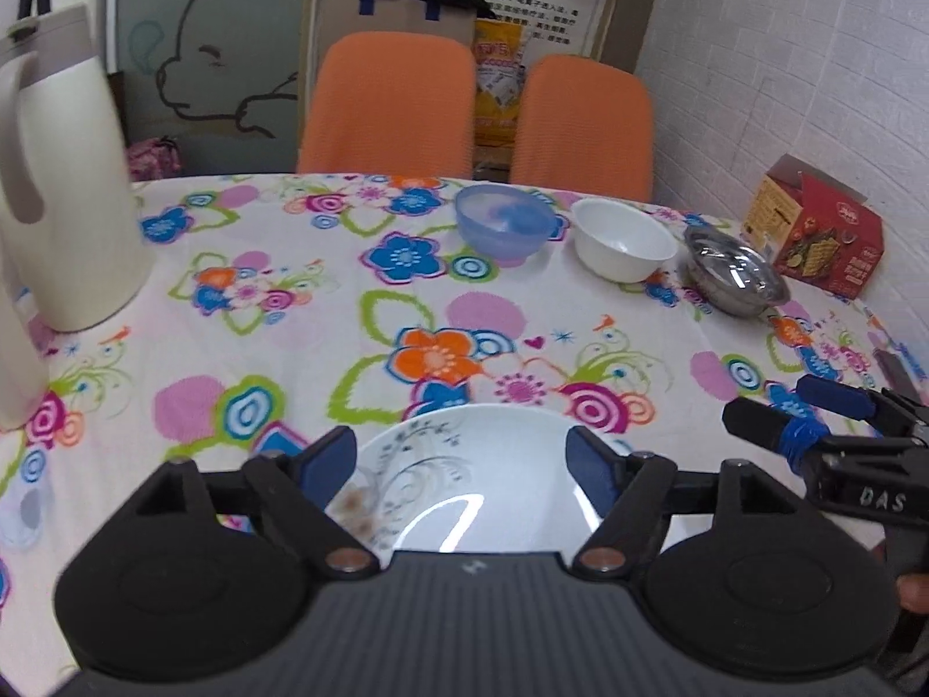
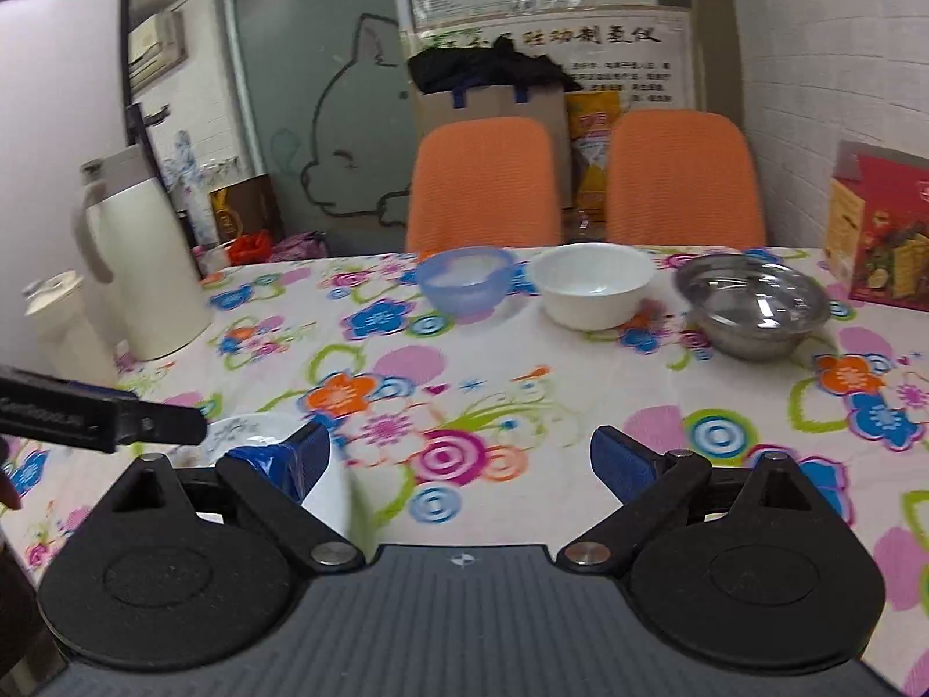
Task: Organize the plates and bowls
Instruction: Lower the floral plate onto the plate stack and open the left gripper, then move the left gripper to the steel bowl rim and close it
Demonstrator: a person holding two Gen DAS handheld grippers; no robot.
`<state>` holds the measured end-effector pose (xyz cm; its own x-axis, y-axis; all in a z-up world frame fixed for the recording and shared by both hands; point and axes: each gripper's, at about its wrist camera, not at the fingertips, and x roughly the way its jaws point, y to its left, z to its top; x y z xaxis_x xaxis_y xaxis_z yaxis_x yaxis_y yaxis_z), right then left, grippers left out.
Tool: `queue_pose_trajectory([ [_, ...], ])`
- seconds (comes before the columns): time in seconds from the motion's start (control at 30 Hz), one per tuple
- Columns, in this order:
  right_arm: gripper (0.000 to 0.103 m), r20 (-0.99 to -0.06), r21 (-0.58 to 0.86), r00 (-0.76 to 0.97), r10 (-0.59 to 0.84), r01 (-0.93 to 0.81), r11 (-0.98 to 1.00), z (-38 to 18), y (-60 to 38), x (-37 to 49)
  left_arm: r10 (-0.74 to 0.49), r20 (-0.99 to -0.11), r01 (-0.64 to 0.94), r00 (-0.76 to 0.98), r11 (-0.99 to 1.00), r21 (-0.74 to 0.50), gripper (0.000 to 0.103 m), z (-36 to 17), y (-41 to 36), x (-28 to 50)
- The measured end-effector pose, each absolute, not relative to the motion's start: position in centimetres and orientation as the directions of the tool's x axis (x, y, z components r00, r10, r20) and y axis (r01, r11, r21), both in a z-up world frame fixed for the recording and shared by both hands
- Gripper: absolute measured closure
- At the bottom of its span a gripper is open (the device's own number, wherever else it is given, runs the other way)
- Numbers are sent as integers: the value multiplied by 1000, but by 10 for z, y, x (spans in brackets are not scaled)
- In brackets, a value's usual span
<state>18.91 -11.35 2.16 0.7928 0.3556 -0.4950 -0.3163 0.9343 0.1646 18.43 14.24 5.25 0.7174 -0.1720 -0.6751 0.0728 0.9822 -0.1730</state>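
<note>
A white bowl with a grey floral print (image 1: 464, 493) sits on the flowered tablecloth (image 1: 325, 313) at the near edge. My left gripper (image 1: 458, 462) is open, its two blue-padded fingers straddling this bowl's rim on either side. To its right, my right gripper (image 1: 772, 403) hovers just above the cloth. In the right wrist view the right gripper (image 2: 464, 462) is open over bare cloth, with the patterned bowl (image 2: 255, 435) by its left finger and the left gripper (image 2: 139, 406) above that bowl. A blue translucent bowl (image 1: 502, 223), a white bowl (image 1: 624, 238) and a steel bowl (image 1: 734, 273) stand in a row at the far side.
A cream thermos jug (image 1: 64, 191) and a second white container (image 1: 17, 360) stand at the table's left. A red carton (image 1: 818, 232) sits at the far right by the wall. Two orange chairs (image 1: 389, 104) are behind the table.
</note>
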Motion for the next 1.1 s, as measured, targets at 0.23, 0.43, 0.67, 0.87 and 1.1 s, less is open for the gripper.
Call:
queue_pose_trajectory([
  [0.23,19,-551,189,817,169,-75,979,11,-221,266,-356,-692,228,629,935,-273,30,62,59,273],
  [0.43,19,-575,238,803,158,-21,971,-2,-265,327,-368,-688,335,625,923,-189,29,81,-31,394],
  [0.67,19,-597,206,778,196,-87,975,-12,-279,361,-300,-781,383,548,920,-85,29,43,-98,496],
  [0.87,19,-611,177,753,244,-171,969,-17,-277,357,-288,-811,412,510,909,-65,29,22,-117,517],
  [1.1,19,-581,213,761,289,-201,956,-12,-276,355,-264,-818,415,512,909,-35,29,11,-131,520],
])
